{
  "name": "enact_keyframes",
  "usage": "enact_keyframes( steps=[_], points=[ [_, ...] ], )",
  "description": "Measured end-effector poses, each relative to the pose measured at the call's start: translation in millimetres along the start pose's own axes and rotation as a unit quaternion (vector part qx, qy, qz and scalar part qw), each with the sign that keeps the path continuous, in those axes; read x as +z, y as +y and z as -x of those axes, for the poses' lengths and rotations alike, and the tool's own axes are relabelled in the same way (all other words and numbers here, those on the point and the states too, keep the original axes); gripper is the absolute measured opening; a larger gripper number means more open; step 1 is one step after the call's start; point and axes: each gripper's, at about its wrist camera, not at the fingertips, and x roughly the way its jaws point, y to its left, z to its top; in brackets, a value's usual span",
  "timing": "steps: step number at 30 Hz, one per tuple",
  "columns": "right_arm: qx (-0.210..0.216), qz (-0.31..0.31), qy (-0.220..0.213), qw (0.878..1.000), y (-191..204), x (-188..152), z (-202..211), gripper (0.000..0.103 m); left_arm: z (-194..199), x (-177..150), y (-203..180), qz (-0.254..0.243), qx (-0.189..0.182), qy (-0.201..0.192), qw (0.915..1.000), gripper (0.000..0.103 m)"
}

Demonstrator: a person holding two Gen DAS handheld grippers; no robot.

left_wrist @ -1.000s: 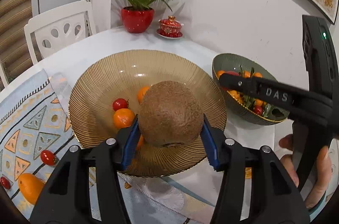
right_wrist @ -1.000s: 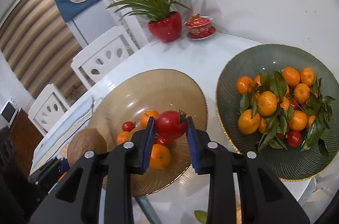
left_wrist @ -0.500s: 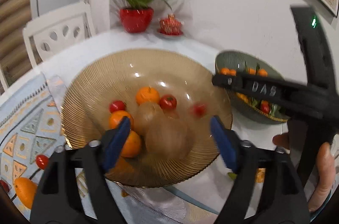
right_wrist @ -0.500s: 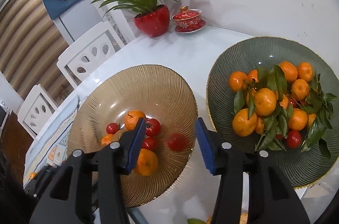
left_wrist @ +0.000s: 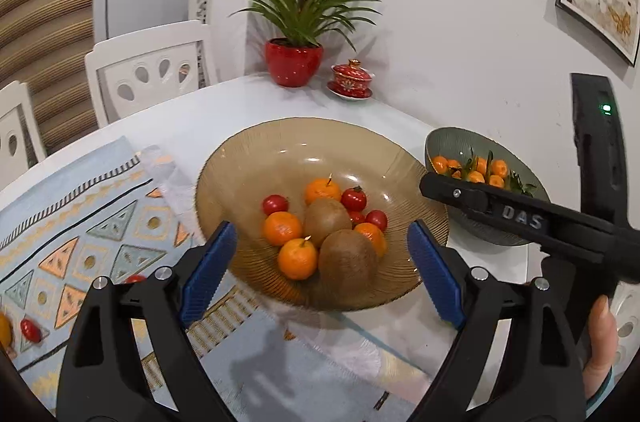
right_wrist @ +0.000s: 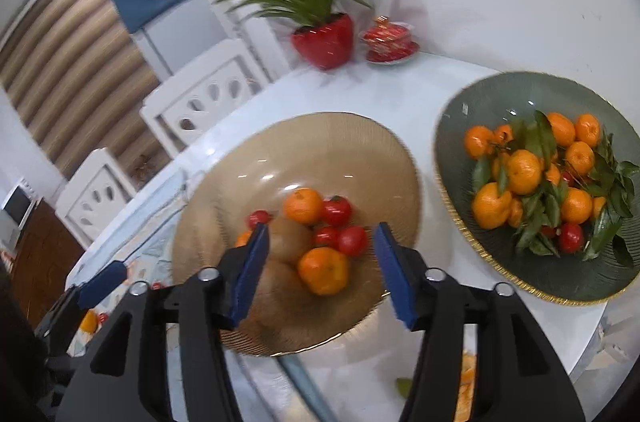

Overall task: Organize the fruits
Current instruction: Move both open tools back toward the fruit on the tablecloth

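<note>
An amber glass bowl [left_wrist: 248,158] [right_wrist: 372,142] holds two brown kiwis [left_wrist: 347,258], several mandarins [left_wrist: 298,258] and small tomatoes [left_wrist: 353,198]. My left gripper [left_wrist: 320,270] is open above the bowl's near rim with nothing between its blue pads. My right gripper [right_wrist: 322,270] is also open and empty, above the same bowl's near side; it shows in the left wrist view as a black body [left_wrist: 520,218] held by a hand [left_wrist: 600,338]. Loose on the patterned mat [left_wrist: 80,222] lie tomatoes [left_wrist: 30,330] and a mandarin at the left edge.
A green bowl [right_wrist: 472,102] [left_wrist: 440,142] of leafy mandarins and tomatoes stands to the right. A potted plant in a red pot [left_wrist: 293,62] and a red lidded cup [left_wrist: 352,80] sit at the back by the wall. White chairs [left_wrist: 148,70] line the table's far left.
My left gripper let the kiwi go into the amber bowl, and my right gripper released its tomato there. Both opened and drew back from the bowl.
</note>
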Motion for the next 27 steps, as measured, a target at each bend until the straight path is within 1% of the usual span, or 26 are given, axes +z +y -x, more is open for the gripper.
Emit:
enact_keyframes(
  steps=[1, 5, 7, 8, 11, 13, 18, 20, 21, 24, 27],
  points=[
    [0.002, 0.003, -0.004, 1.000, 4.2, -1.7, 3.0, 0.065, 2.1, -0.5, 0.9, 0.002, 0.000, -0.001, 1.0000, 0.087],
    [0.017, 0.027, -0.012, 0.999, 29.3, -12.9, 16.4, 0.066, 19.7, -5.7, 1.9, -0.004, 0.014, -0.009, 0.9999, 0.088],
    [0.028, 0.037, -0.016, 0.999, 40.1, -16.4, 21.2, 0.067, 32.1, -7.9, 6.1, -0.003, 0.022, -0.018, 0.9996, 0.091],
    [0.034, 0.044, -0.019, 0.998, 48.0, -19.2, 25.1, 0.068, 37.5, -8.1, 8.2, -0.002, 0.026, -0.023, 0.9994, 0.094],
    [0.042, 0.059, -0.026, 0.997, 65.4, -23.1, 33.4, 0.074, 59.0, -9.8, 17.6, 0.000, 0.059, -0.045, 0.9973, 0.095],
    [0.038, 0.067, -0.039, 0.996, 76.4, -25.3, 41.8, 0.079, 75.3, -11.3, 27.7, 0.009, 0.076, -0.060, 0.9953, 0.095],
    [0.058, 0.082, -0.049, 0.994, 99.0, -32.5, 56.8, 0.079, 106.6, -15.3, 56.0, 0.034, 0.096, -0.080, 0.9916, 0.096],
    [0.063, 0.091, -0.050, 0.993, 110.3, -36.0, 59.9, 0.080, 120.4, -18.0, 68.6, 0.039, 0.112, -0.088, 0.9890, 0.097],
    [0.065, 0.093, -0.050, 0.992, 114.4, -37.5, 60.8, 0.083, 130.0, -20.3, 77.4, 0.043, 0.124, -0.095, 0.9868, 0.097],
    [0.074, 0.106, -0.047, 0.991, 132.5, -44.2, 60.1, 0.083, 152.3, -26.6, 99.8, 0.051, 0.154, -0.106, 0.9811, 0.097],
    [0.082, 0.118, -0.039, 0.989, 150.4, -52.5, 55.2, 0.083, 171.6, -32.4, 125.4, 0.071, 0.180, -0.114, 0.9745, 0.100]
  ],
)
